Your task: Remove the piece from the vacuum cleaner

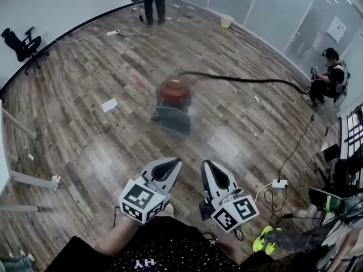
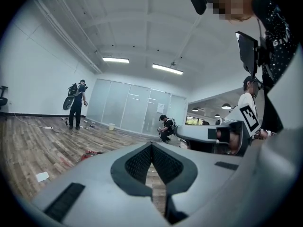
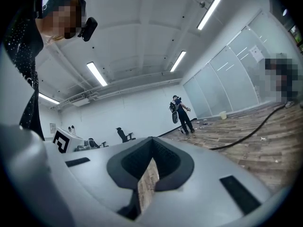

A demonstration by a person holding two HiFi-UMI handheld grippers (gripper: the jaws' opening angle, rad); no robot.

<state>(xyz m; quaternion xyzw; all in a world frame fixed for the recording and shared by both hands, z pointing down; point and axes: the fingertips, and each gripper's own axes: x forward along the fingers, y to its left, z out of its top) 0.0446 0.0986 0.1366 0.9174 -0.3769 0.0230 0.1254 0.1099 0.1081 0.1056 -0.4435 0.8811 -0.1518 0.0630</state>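
Note:
A red and grey vacuum cleaner (image 1: 173, 102) stands on the wooden floor ahead of me, with a long black hose (image 1: 244, 80) running off to the right. My left gripper (image 1: 177, 162) and right gripper (image 1: 205, 164) are held side by side near my body, well short of the vacuum. Both are shut with nothing between the jaws. In the left gripper view the left gripper (image 2: 152, 144) points across the room, with a bit of the red vacuum (image 2: 90, 154) low at the left. The right gripper (image 3: 152, 139) also points along the room, and the hose (image 3: 246, 132) lies on the floor at the right.
A white paper (image 1: 109, 105) lies left of the vacuum. A power strip (image 1: 279, 183) and cables sit at the right, by a seated person (image 1: 328, 78). Another person (image 1: 154, 1) stands at the far end near a pale bucket (image 1: 227, 21). An office chair (image 1: 22, 47) is at the left.

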